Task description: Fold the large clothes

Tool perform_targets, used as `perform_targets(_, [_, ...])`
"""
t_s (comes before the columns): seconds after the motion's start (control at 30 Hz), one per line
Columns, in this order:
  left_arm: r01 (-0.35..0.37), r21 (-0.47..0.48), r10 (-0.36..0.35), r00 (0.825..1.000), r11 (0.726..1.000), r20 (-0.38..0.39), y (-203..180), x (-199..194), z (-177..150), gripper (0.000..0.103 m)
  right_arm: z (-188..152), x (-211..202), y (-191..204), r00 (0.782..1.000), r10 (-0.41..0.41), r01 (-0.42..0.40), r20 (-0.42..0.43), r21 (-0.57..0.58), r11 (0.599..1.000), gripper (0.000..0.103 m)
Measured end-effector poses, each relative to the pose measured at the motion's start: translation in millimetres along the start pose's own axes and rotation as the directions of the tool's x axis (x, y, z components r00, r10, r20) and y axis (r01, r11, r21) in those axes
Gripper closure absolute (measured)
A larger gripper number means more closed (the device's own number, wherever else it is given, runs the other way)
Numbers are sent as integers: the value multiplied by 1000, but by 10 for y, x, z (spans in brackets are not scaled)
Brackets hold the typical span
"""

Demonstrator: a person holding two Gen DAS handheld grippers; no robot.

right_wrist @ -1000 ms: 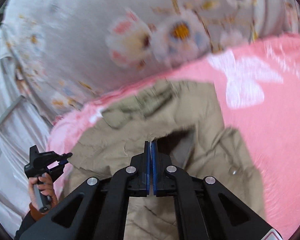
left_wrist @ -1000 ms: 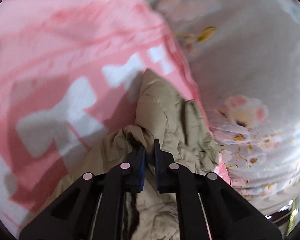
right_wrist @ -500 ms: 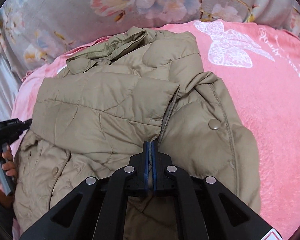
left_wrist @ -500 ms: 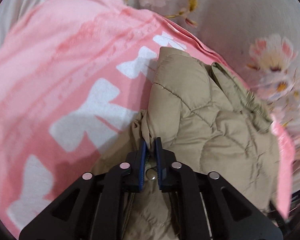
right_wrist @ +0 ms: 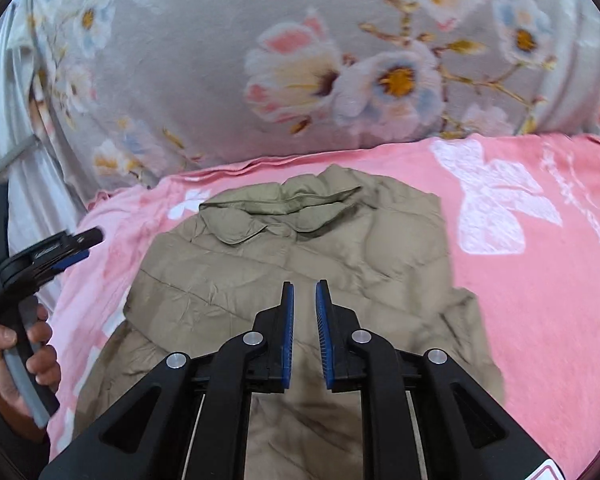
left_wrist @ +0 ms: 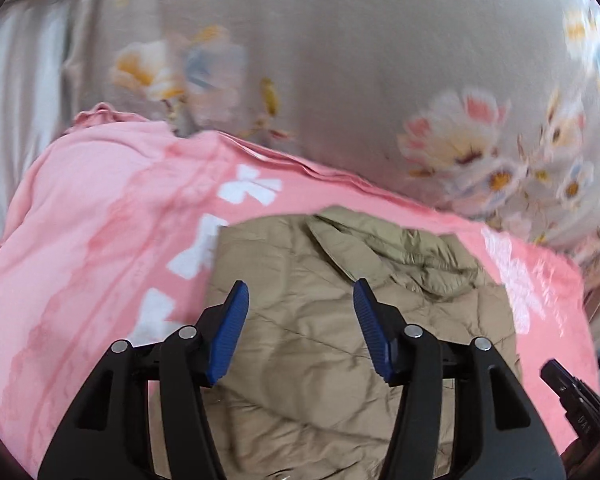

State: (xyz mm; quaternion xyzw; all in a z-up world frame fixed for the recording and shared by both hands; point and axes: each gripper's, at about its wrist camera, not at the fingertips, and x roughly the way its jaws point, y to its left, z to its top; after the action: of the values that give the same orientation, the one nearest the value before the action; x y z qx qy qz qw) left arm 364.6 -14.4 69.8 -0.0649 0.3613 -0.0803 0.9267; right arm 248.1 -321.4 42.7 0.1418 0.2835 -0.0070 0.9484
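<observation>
1. Pink fleece blanket with white bow prints covered the bed under both tools.
2. Nearest, the left gripper hovered with fingers spread wide, holding nothing; the right gripper stood narrowly parted, also empty.
3. Beneath them the khaki quilted puffer jacket lay folded on the blanket, collar farthest away.
4. Beyond, a grey floral-print quilt rose behind.

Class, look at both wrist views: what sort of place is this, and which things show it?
Probably a bedroom: a tan jacket lies on a pink blanket spread like bedding, with a flowered grey sheet behind it.
</observation>
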Motion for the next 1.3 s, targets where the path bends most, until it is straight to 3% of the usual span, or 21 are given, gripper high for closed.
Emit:
perform_targets(0.13, [-18, 36, 22, 993, 999, -119, -149, 471, -245, 50, -126, 333, 121, 998, -27, 25, -56, -27, 999, 89])
perform_targets(0.27, [-44, 60, 54, 982, 997, -178, -117, 738, -590, 50, -334, 586, 163, 993, -55, 49, -106, -53, 997, 89])
perform_targets(0.67, [-94, 151, 108, 991, 984, -84, -141, 775, -969, 49, -721, 813, 69, 988, -57, 51, -143, -50, 997, 92])
perform_targets(1.3, [-116, 162, 128, 989, 980, -69, -162, 840, -1038, 48, -778, 927, -9, 988, -37, 37, -150, -5, 999, 94])
